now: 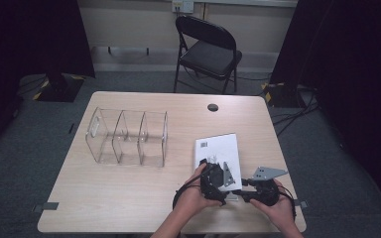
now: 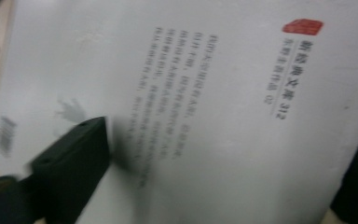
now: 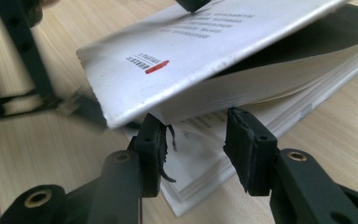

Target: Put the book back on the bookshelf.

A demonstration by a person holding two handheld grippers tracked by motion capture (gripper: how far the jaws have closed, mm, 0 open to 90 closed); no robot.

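My left gripper [image 1: 212, 174] sits over the white book [image 1: 219, 148] near the table's [image 1: 129, 198] front edge, jaws apart, one on the cover. My right gripper [image 3: 193, 144] is at the book's near corner, jaws parted around the pages under the raised cover, not clamped.

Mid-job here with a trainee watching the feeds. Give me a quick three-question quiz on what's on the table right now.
1. True or false: the white book lies shut and flat.
2. Where does the clear three-compartment organizer sit relative to the book: A left, B right, C on top?
3. What is between the right claw jaws?

Key: 1. False; in the right gripper view its cover is lifted off the pages. 2. A. 3. A corner of the book's page block, with gaps at both jaws.
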